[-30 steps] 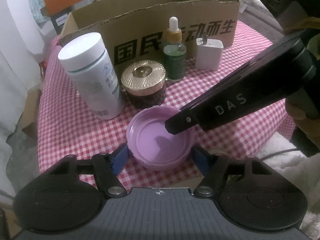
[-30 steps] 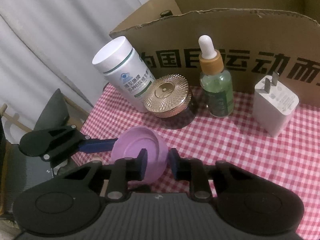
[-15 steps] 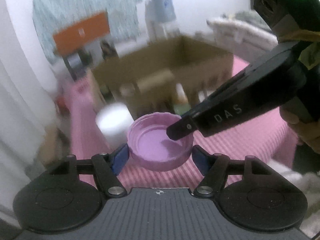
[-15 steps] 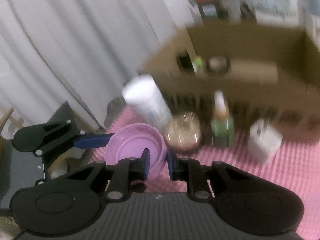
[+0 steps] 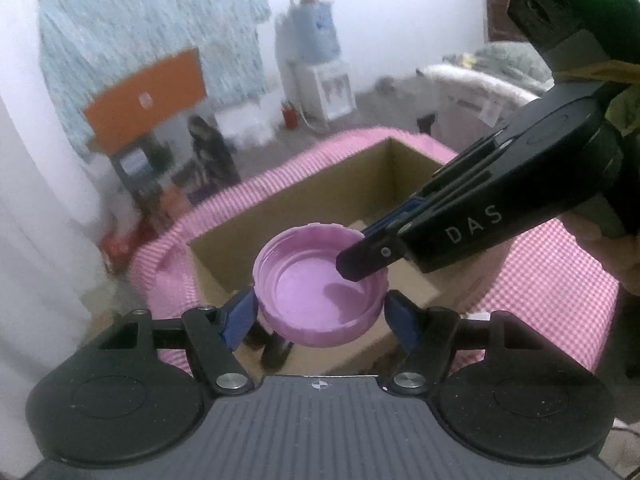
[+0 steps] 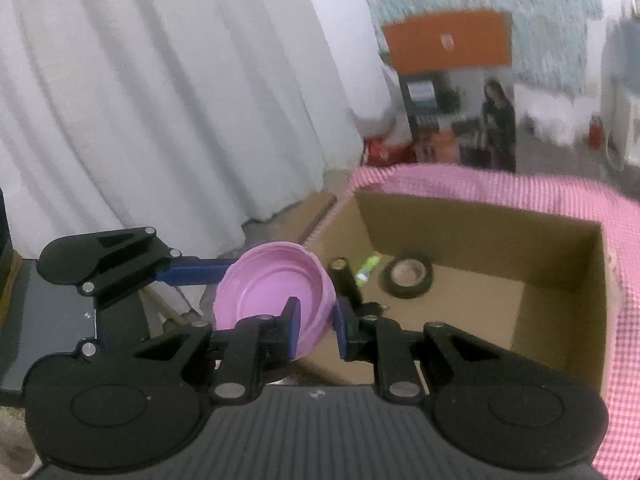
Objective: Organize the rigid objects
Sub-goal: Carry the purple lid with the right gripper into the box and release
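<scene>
A purple plastic lid (image 5: 320,292), hollow side up, is held in the air over the near-left corner of an open cardboard box (image 5: 320,196). My left gripper (image 5: 320,312) is shut on its two sides. My right gripper (image 6: 314,328) is shut on the lid's rim (image 6: 276,284), one finger inside and one outside. The box (image 6: 480,300) stands on a table with a pink checked cloth (image 6: 624,280). Inside it lie a roll of black tape (image 6: 408,276), a dark bottle (image 6: 346,280) and a small green item (image 6: 370,266).
White curtains (image 6: 160,100) hang at the left. An orange-topped cabinet (image 5: 148,96) and a water dispenser (image 5: 316,64) stand behind the table. The bottles and charger seen earlier are out of view.
Both grippers lifted the lid off the cloth and carried it up and forward to above the box. The white bottle, gold-lidded jar, dropper bottle and charger dropped out of view.
</scene>
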A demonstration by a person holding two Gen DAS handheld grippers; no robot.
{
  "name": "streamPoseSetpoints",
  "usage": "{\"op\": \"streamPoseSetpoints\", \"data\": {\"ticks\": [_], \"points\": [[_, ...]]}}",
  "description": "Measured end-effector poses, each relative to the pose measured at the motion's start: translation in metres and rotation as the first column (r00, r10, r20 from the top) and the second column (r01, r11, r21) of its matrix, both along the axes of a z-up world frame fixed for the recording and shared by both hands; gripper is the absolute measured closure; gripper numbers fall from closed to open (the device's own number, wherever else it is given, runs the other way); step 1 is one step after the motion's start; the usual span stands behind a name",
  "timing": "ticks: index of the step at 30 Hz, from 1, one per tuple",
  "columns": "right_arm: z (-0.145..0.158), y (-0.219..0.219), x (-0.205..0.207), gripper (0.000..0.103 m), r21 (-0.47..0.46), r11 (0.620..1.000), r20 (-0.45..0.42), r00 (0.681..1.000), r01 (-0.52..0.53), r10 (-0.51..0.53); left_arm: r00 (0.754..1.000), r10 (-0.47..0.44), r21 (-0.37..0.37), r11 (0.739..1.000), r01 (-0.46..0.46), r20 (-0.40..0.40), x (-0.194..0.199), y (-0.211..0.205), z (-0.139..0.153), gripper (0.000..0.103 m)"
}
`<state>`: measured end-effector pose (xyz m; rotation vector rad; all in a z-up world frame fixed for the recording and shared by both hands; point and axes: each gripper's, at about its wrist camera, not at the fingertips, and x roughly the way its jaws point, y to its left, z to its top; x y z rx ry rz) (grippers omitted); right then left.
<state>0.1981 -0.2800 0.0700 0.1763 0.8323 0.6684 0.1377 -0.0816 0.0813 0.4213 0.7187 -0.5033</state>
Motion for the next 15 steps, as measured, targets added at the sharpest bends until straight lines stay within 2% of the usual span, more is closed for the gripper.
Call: {"op": "streamPoseSetpoints", "data": {"ticks": [4, 8, 15], "points": [[-0.029, -0.007, 0.044, 0.083, -0.015, 1.0, -0.132, 0.991, 0.002, -0.004, 0.987, 0.016, 0.003, 1.0, -0.015, -0.163, 0.043, -0.009, -0.025, 0.033], [-0.061, -0.01, 0.077, 0.083, -0.031, 0.999, -0.256, 0.967, -0.01, 0.001, 0.945, 0.047, 0.011, 0.999, -0.046, -0.325, 0.079, -0.012, -0.056, 0.033], [-0.098, 0.004, 0.102, 0.083, -0.085, 0.994, -0.369, 0.929, -0.068, 0.031, 0.892, 0.086, 0.048, 0.996, -0.073, -0.445, 0.105, -0.017, -0.085, 0.033]]}}
